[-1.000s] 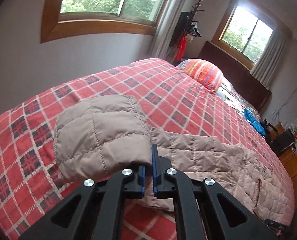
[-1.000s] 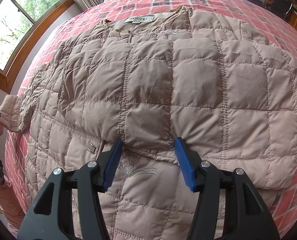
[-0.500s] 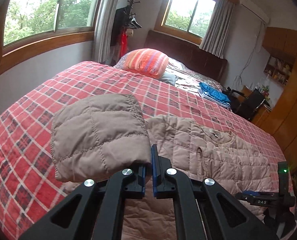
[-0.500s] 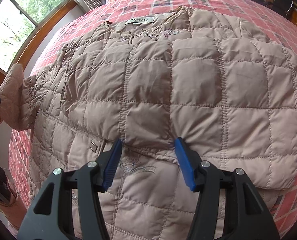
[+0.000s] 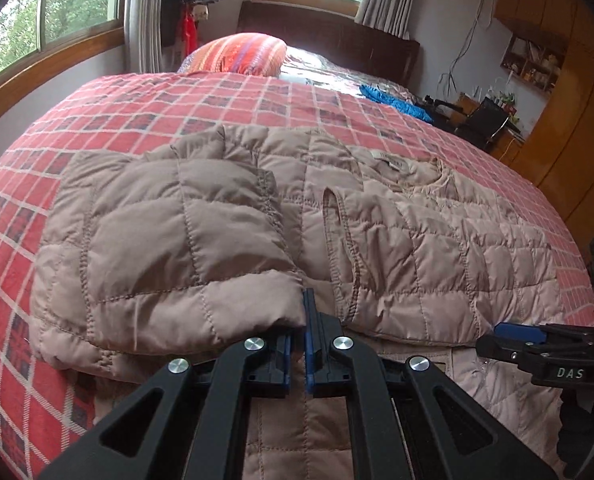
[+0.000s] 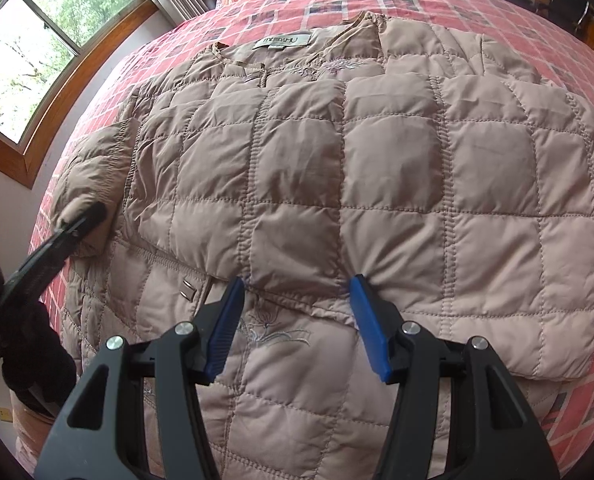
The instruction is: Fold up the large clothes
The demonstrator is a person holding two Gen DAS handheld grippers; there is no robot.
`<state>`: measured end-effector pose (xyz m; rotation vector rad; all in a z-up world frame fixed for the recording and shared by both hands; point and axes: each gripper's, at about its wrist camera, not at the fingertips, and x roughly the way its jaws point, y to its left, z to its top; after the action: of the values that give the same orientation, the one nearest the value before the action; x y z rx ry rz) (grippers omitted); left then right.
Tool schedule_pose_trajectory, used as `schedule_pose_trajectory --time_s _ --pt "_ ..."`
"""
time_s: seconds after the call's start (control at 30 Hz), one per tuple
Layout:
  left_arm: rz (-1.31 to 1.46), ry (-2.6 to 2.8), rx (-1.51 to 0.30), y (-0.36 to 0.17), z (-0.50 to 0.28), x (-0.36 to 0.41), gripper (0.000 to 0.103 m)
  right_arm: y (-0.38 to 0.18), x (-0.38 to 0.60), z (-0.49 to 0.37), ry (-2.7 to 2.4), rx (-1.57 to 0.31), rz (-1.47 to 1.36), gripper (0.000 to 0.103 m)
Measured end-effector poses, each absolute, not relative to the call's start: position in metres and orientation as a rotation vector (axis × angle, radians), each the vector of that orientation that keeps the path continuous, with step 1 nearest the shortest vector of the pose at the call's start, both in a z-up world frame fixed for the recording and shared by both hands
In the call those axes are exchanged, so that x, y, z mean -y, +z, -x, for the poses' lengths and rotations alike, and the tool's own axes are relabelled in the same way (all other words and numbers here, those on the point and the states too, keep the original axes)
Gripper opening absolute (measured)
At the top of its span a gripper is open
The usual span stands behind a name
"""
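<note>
A beige quilted jacket [image 6: 337,184] lies spread on the red plaid bed [image 6: 437,4], collar and label toward the pillow. Its right sleeve is folded across the chest. My left gripper [image 5: 300,320] is shut on the cuff of the left sleeve [image 5: 169,248], which is folded over the jacket's left side. In the right wrist view the left gripper [image 6: 77,220] shows at the left edge with that sleeve [image 6: 97,168]. My right gripper [image 6: 297,320] hovers open just above the folded sleeve's edge, nothing between its fingers. It also shows as the right gripper [image 5: 517,334] low right in the left wrist view.
A striped orange pillow [image 5: 241,54] and a blue cloth [image 5: 393,102] lie at the head of the bed. Windows [image 6: 25,60] line the left wall. A wooden wardrobe [image 5: 569,92] and a cluttered desk [image 5: 485,114] stand on the right. A gloved hand [image 6: 29,364] holds the left gripper.
My left gripper has carried the sleeve cuff rightward and laid it onto the jacket's left side. The right gripper has stayed open in the same place.
</note>
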<state>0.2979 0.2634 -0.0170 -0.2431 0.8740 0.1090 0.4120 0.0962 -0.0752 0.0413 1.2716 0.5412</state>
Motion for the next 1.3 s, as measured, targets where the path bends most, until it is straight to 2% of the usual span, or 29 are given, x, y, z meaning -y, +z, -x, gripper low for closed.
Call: schedule_pose_trajectory --time_s 0.17,0.23,0.27,0.33,0.5,0.6,0.83,1.03,1.1,1.13,1.2,1.3 --pt "0.294 0.045 -0.932 -0.029 -0.303 -0.265 0.009 -0.076 -0.098 -0.412 0.533 -1.275 -0.041 0.055" --pt "0.36 -0.011 -0.953 -0.024 -0.296 -0.272 0.02 -0.075 -0.099 -0.412 0.53 -1.278 -0.038 0.055" --pt "0.393 -0.045 -0.958 -0.02 -0.29 -0.274 0.022 -0.075 -0.1 -0.412 0.528 -1.28 -0.036 0.055" --pt "0.437 -0.108 -0.952 -0.011 -0.271 -0.281 0.036 -0.074 -0.1 -0.412 0.529 -1.285 -0.036 0.055" --pt "0.438 -0.131 -0.872 0.018 -0.207 -0.316 0.04 -0.061 -0.101 -0.413 0.561 -1.302 -0.086 0.057" --pt "0.414 0.038 -0.828 0.027 -0.19 -0.357 0.048 -0.045 -0.118 -0.408 0.616 -1.296 -0.102 0.057" --pt "0.617 0.184 -0.872 -0.006 -0.206 -0.447 0.048 -0.029 -0.2 -0.401 0.766 -1.322 -0.093 0.061" --pt "0.76 0.087 -0.862 -0.033 -0.218 -0.456 0.049 -0.048 -0.258 -0.411 0.807 -1.404 -0.132 0.061" --pt "0.763 0.071 -0.855 -0.035 -0.222 -0.451 0.055 -0.053 -0.269 -0.414 0.815 -1.419 -0.133 0.061" --pt "0.752 0.078 -0.858 -0.034 -0.223 -0.45 0.055 -0.056 -0.273 -0.414 0.816 -1.423 -0.131 0.06" --pt "0.742 0.095 -0.862 -0.035 -0.228 -0.448 0.052 -0.06 -0.282 -0.413 0.818 -1.426 -0.118 0.042" --pt "0.757 0.115 -0.862 -0.037 -0.23 -0.448 0.035 -0.061 -0.287 -0.409 0.807 -1.396 -0.06 0.029"
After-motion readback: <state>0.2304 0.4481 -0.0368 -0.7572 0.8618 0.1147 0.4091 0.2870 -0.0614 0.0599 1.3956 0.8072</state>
